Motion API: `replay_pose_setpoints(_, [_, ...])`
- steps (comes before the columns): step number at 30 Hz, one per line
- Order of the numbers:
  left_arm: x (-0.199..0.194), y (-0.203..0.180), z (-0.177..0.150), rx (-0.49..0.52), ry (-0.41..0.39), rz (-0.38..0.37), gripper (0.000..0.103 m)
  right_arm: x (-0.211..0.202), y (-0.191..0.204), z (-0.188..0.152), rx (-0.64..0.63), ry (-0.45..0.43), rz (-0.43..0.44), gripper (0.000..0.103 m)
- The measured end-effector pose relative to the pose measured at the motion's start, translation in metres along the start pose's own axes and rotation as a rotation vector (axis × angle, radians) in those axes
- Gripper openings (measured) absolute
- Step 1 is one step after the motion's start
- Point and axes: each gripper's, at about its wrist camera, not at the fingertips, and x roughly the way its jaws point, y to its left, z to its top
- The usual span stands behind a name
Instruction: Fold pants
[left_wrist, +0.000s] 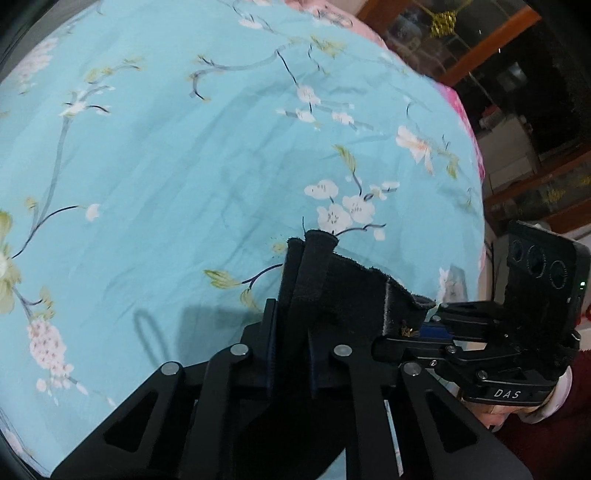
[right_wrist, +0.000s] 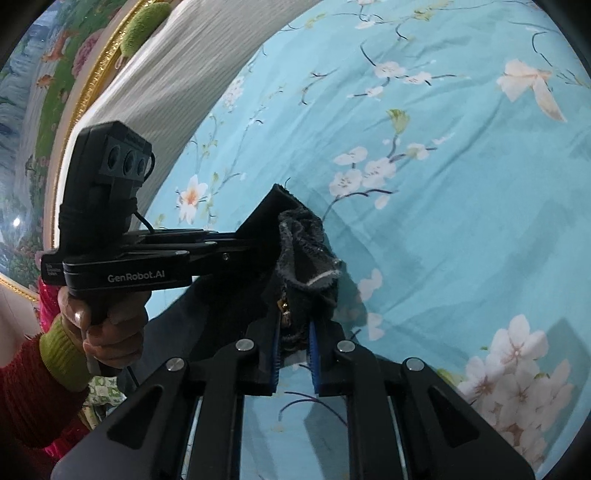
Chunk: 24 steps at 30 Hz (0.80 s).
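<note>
The pants (left_wrist: 343, 288) are black fabric, held up above the bed by both grippers. My left gripper (left_wrist: 291, 332) is shut on a bunched edge of the pants, which sticks up past the fingertips. My right gripper (right_wrist: 295, 343) is shut on the pants (right_wrist: 306, 251) near a gold zipper pull (right_wrist: 285, 314); a frayed grey hem stands above its fingers. The right gripper also shows at the right of the left wrist view (left_wrist: 424, 325), holding the same stretch of fabric. The left gripper shows at the left of the right wrist view (right_wrist: 258, 240). Most of the pants are hidden below the grippers.
A turquoise bedsheet with flower print (left_wrist: 184, 166) covers the bed below. A white ribbed pillow or cover (right_wrist: 173, 74) lies at the bed's far left edge, with a gold-framed picture (right_wrist: 44, 110) behind. Wooden glass cabinets (left_wrist: 498, 74) stand beyond the bed's right edge.
</note>
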Motion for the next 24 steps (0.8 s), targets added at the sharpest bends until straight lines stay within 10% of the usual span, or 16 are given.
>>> replay_pose_setpoints(11, [-0.088,0.012,-0.042,-0.069,-0.22,-0.055,0.01,-0.012,0.059,0.004,-0.139,-0.015,0.269,0.014])
replay_pose_setpoints(24, [-0.151,0.044,-0.129,-0.208,-0.354,-0.019,0.01,0.025,0.127,-0.018,-0.288,0.163,0.45,0.014])
